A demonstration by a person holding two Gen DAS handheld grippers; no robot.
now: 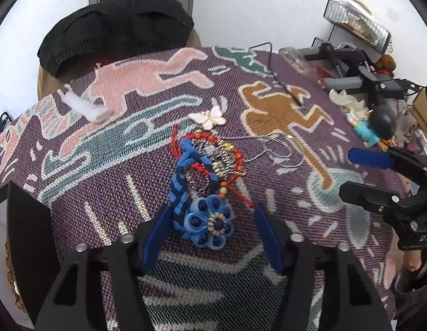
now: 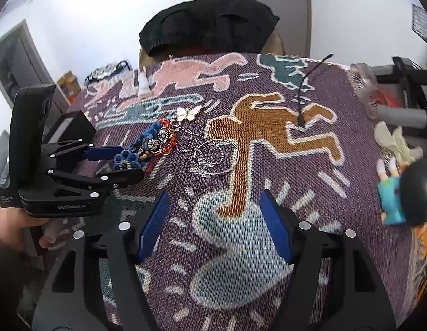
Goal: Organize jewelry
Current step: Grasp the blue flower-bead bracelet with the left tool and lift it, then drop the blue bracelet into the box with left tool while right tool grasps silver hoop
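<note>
1. Left claw of mine hangs over the blue flower ornament, its blue pads either side of it and not yet touching, so it is released, grasping nothing.
2. Right claw is likewise released; only the patterned cloth that covers the desk shows between its pads.
3. I judge the step in hand to be the first pick: taking one piece out of the jewelry heap.
4. That heap lies mid-cloth: the blue braided cord runs up from the flower into a red beaded bracelet, and the two look tangled together.
5. Just beyond sits a white butterfly brooch, and to the side a thin silver chain in loose loops with a wire ring beside it.
6. Next I would clench the pads on the flower and lift slowly; the red bracelet may well come up with it.
7. My right claw would probably have to hold the rest down or take the chain separately.
</note>
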